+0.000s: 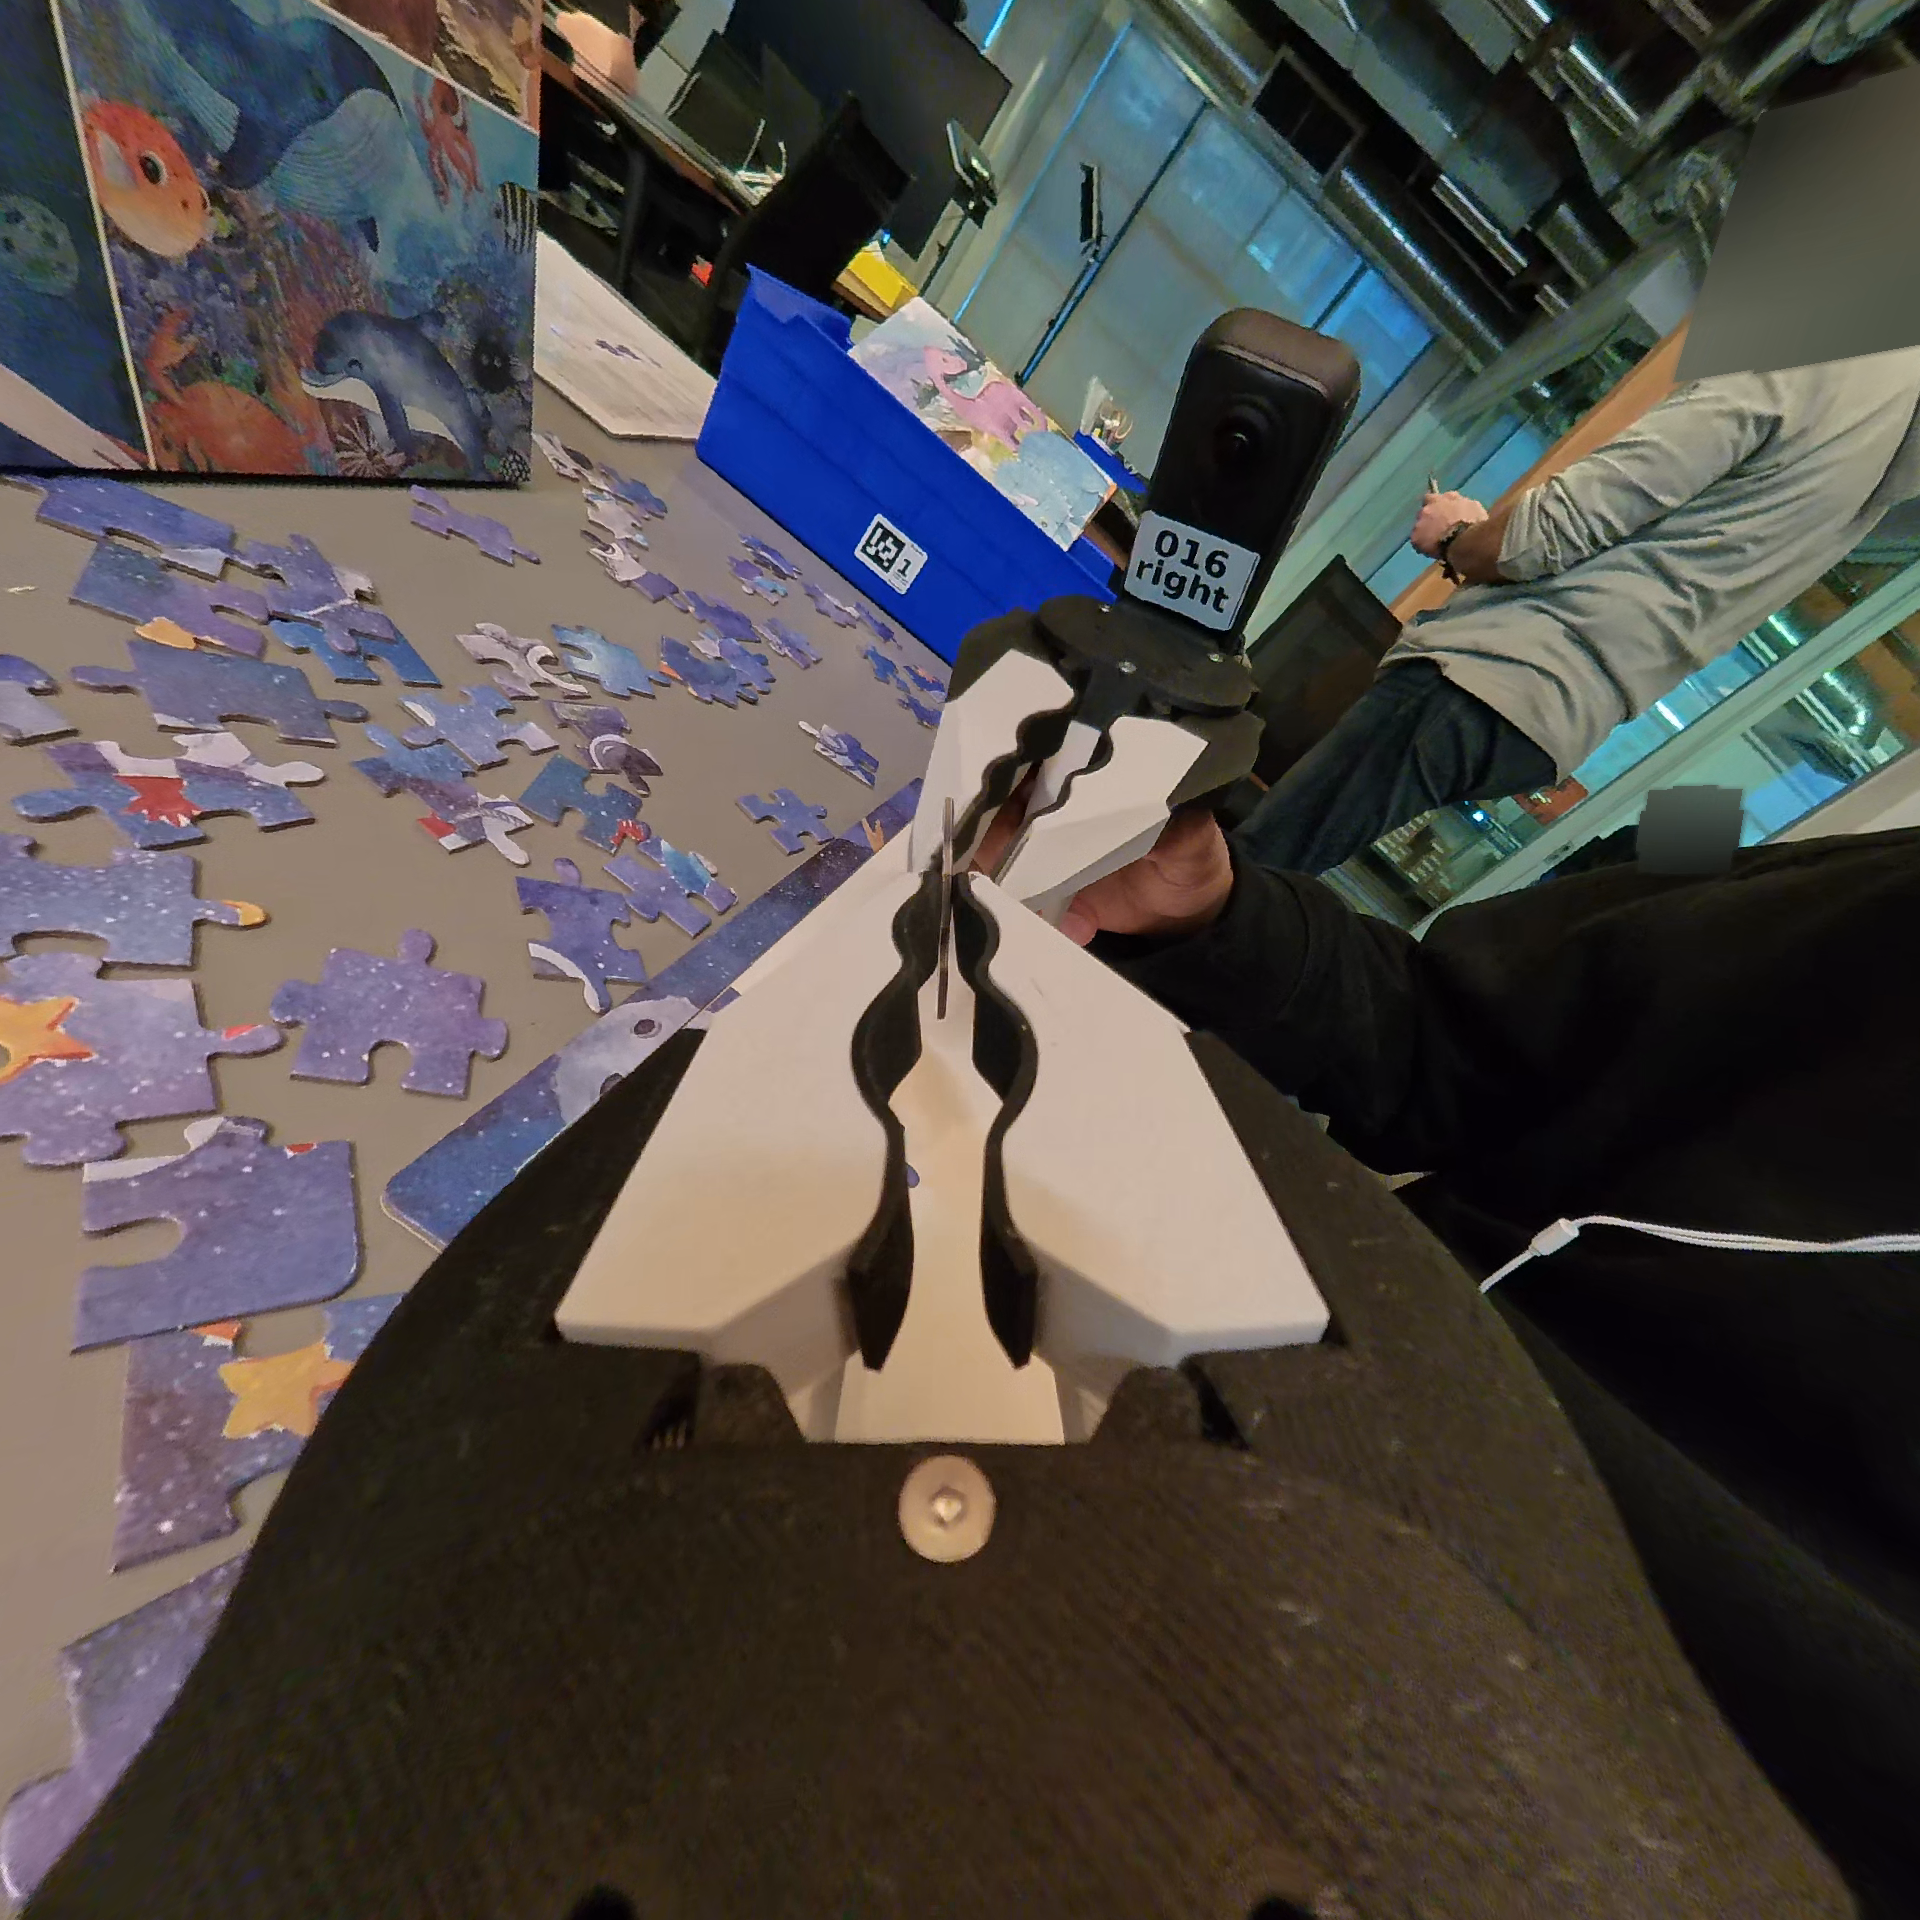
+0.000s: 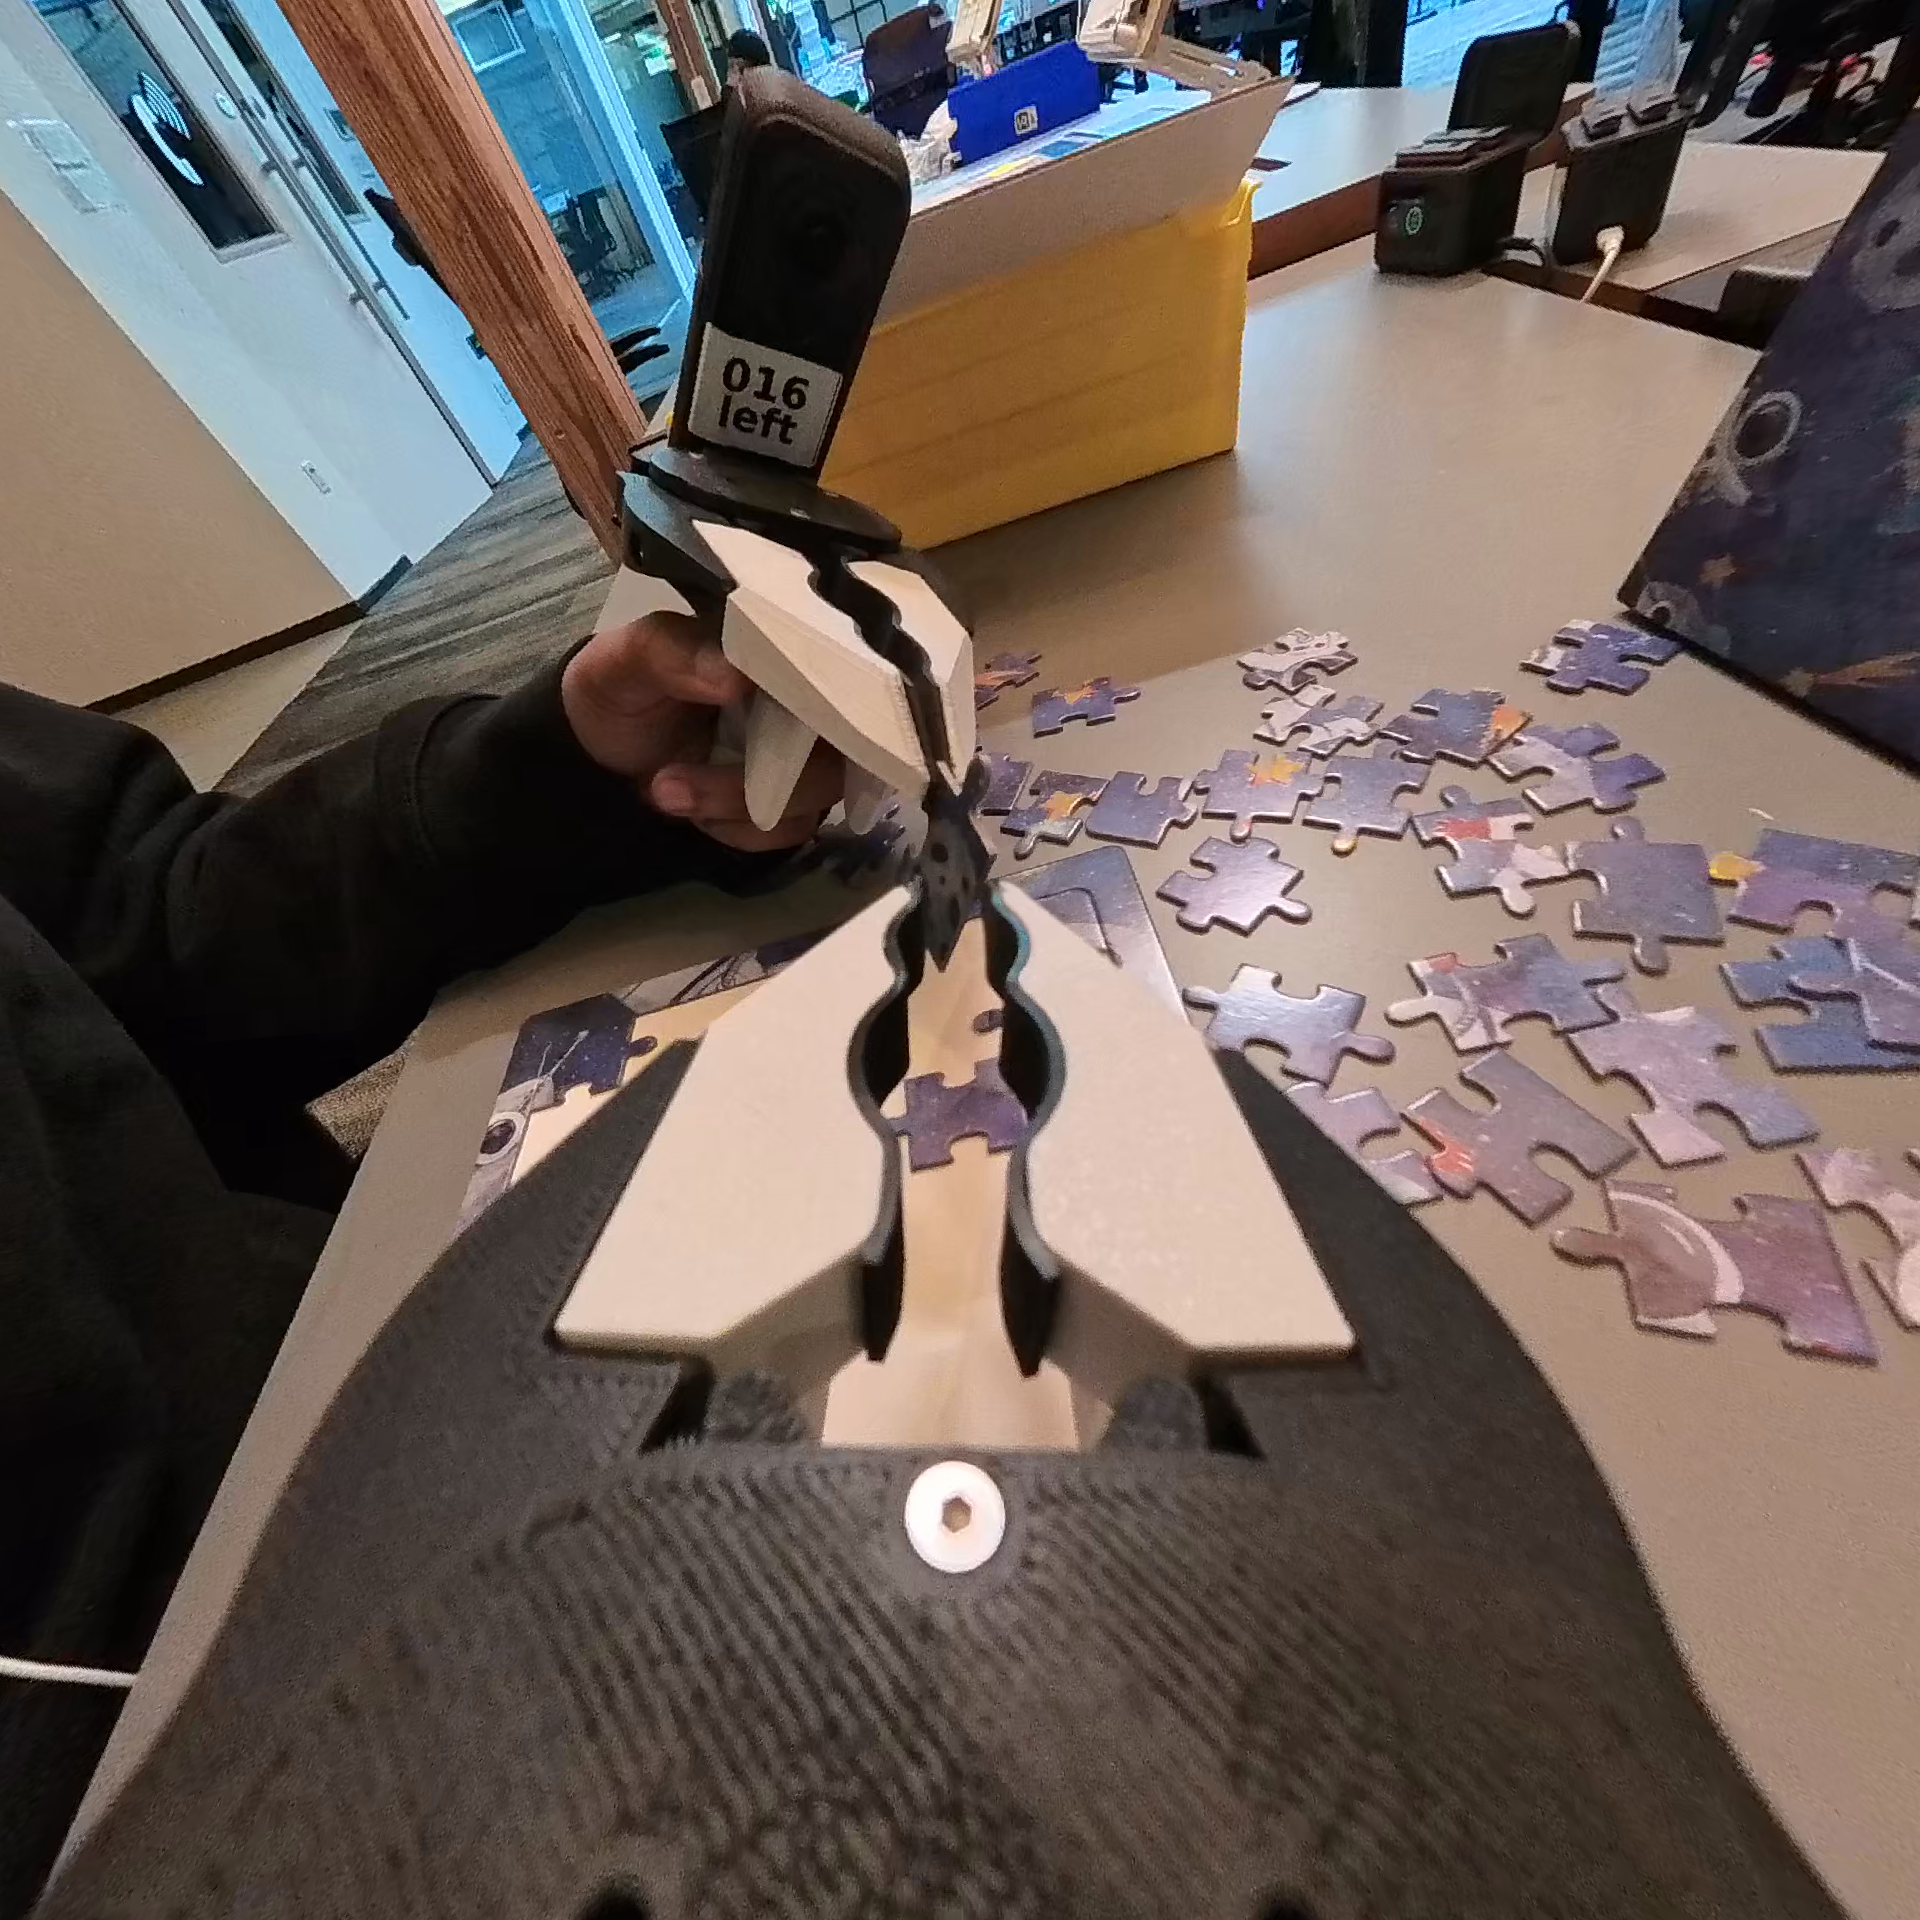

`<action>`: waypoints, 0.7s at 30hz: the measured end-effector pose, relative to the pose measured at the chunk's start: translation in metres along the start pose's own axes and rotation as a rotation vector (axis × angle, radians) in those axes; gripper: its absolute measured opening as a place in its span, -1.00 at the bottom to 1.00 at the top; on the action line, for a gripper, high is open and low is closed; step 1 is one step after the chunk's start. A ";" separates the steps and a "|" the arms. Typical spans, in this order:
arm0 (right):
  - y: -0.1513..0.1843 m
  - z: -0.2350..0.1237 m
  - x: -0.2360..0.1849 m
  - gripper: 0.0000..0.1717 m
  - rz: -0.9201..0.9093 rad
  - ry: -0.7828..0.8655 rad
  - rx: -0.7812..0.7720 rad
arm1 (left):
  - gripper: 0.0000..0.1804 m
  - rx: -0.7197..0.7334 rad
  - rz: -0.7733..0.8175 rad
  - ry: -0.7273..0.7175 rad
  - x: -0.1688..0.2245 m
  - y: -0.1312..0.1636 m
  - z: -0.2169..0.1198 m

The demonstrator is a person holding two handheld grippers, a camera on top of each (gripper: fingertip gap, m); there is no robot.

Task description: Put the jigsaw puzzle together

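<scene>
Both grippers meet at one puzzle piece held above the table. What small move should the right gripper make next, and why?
Probably close the right gripper on the dark blue puzzle piece. The left gripper already pinches that piece edge-on, and the piece sits between the right fingers, which appear slightly apart. Only then should the left let go.

My left wrist camera sits close behind my left gripper (image 1: 943,914), looking along its fingers, tilted, across the grey table (image 1: 343,883) toward my right gripper (image 1: 1023,800) and a blue bin (image 1: 831,468) farther off. My right wrist camera looks the opposite way, past my right gripper (image 2: 951,914) to the left one (image 2: 940,753). Both views share the held puzzle piece (image 2: 951,873), the loose pieces (image 2: 1507,862) and the table.
</scene>
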State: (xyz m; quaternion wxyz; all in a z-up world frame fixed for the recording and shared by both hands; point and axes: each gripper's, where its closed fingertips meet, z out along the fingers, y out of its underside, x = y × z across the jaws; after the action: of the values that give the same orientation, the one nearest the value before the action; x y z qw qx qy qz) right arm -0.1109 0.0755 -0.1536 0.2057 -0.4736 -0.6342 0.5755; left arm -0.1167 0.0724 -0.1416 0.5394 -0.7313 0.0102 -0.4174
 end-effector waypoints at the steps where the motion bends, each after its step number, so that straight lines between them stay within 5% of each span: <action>1: 0.000 0.000 0.000 -0.91 0.001 -0.001 -0.001 | -1.00 0.001 0.000 0.000 0.000 0.000 0.000; 21: -0.024 -0.026 0.009 -1.00 -0.021 0.050 0.068 | -0.85 0.005 0.052 -0.101 -0.011 -0.002 -0.001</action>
State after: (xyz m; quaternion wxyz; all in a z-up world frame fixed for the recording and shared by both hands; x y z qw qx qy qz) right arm -0.1032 0.0998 -0.1271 0.2433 -0.4740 -0.6138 0.5826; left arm -0.1257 0.0775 -0.1467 0.5517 -0.7496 0.0007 -0.3658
